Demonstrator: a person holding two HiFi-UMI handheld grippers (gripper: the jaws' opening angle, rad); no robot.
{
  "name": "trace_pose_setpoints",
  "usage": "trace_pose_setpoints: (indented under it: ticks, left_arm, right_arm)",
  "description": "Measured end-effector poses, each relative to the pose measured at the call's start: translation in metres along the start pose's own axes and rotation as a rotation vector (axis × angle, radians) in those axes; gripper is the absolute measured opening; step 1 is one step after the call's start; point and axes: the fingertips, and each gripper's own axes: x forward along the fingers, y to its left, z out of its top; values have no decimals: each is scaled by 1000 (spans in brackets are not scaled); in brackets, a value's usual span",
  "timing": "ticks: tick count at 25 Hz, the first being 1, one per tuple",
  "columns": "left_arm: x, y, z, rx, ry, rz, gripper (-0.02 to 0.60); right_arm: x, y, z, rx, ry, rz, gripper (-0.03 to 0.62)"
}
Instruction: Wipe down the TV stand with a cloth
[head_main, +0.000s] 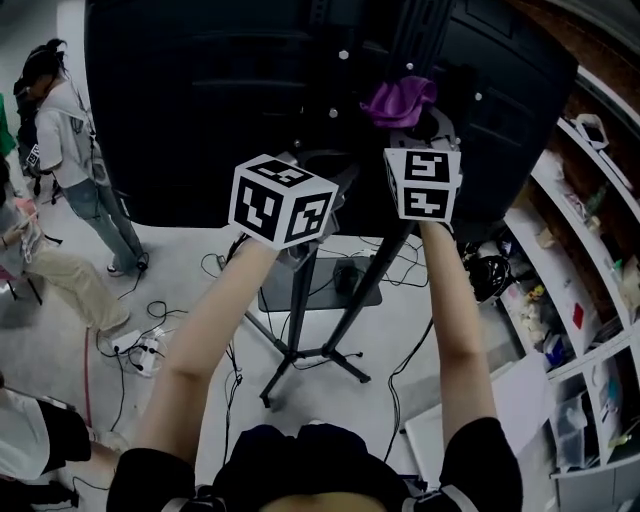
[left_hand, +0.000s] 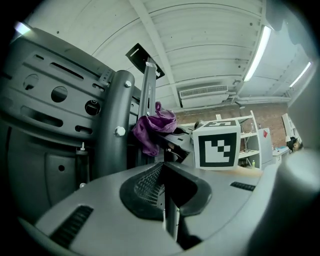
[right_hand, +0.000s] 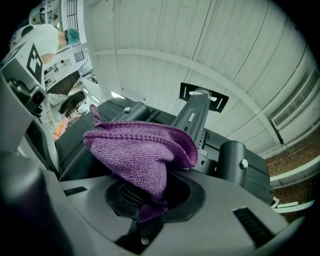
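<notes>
Cloth (right_hand: 142, 152) pinched in my right gripper (right_hand: 150, 197), held up close to the stand column (right_hand: 194, 119). My left gripper (left_hand: 167, 200) reads pressed together with nothing in it, near the same column.

Count, task items: one purple terry cloth (right_hand: 137, 150); one black metal TV stand on splayed legs (head_main: 300, 320); one large black TV panel (head_main: 200, 100); two grey two-jaw tools, left gripper (left_hand: 167, 200) and right gripper (right_hand: 145, 202), each with one black-and-white marker cube (head_main: 282, 200), so two cubes. Count, people: two bare forearms (head_main: 210, 330) of the wearer, plus three bystanders (head_main: 70, 130) at the left of the head view. Count, room: two ceiling tube lights (left_hand: 257, 52), one white wall air-conditioning unit (left_hand: 202, 91), one white shelving unit (head_main: 560, 290).
</notes>
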Motion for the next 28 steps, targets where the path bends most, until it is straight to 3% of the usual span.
trace_pose_setpoints:
  ticks: [11,23,28]
  left_arm:
    - [2,3,-56,1,37,39,6]
    - [-12,-2,-117,-81,83,52,6]
    - [-25,1,-139,-140,97,75,6]
  right_arm:
    - [-20,37,-58,72,53,38,69]
    - [-46,80,-129,174,144,75,69]
    - [-54,111,-174,252,273,129,69]
